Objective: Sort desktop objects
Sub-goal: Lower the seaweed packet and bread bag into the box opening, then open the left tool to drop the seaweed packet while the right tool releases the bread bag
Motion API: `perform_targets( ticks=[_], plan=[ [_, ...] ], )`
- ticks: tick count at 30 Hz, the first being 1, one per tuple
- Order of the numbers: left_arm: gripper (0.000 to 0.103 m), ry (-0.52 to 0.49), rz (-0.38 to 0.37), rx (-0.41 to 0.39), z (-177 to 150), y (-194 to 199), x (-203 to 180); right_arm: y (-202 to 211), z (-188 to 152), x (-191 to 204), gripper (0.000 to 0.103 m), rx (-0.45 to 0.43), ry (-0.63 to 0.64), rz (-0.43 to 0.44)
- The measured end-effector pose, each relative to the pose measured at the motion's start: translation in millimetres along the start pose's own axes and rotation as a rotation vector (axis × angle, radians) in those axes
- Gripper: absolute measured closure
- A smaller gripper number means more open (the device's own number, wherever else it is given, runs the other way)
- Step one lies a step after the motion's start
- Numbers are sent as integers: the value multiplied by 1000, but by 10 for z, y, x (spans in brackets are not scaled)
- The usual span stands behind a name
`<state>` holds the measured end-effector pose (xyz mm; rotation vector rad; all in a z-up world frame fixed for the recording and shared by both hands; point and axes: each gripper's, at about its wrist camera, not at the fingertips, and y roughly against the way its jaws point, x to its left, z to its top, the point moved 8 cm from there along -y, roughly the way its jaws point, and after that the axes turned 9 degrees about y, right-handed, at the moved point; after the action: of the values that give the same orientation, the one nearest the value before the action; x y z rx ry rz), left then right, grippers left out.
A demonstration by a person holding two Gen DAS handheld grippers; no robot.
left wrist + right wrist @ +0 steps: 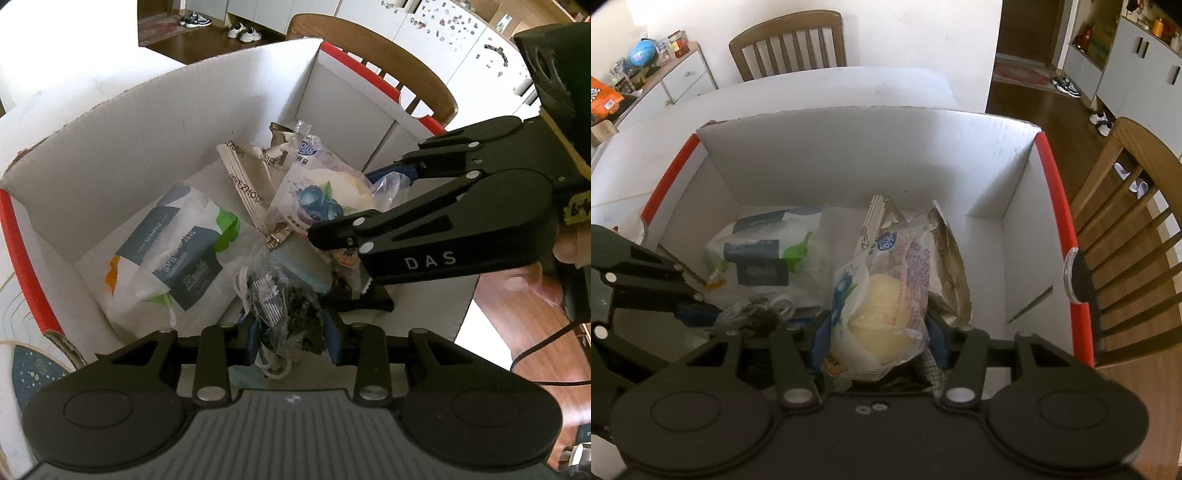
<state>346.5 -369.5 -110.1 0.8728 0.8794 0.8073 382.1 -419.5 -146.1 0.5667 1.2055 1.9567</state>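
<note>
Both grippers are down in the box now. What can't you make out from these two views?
- Right wrist view: the bun packet in the right gripper hides the box floor beneath.
- Left wrist view: the dark snack bag in the left gripper covers the cable.
- The brown packet is hidden under the right gripper.

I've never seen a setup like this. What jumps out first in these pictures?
A big white cardboard box with red edges fills both views, its floor cluttered with packets. The right tongs pinch a clear blueberry-printed bread bag holding a pale bun above the middle of the pile. The left tongs grip a crinkly bag of dark bits at the box's near side, next to a white tissue pack.
</note>
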Motion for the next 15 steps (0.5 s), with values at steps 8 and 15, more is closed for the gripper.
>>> perform_targets(
  ticks=[8, 15],
  plan=[
    [60, 31, -24, -13, 26, 26, 10, 13, -22, 45, 48, 0, 5, 1],
    [38, 28, -32, -36, 17, 123, -33, 114, 9, 84, 38, -24, 11, 1]
  ],
)
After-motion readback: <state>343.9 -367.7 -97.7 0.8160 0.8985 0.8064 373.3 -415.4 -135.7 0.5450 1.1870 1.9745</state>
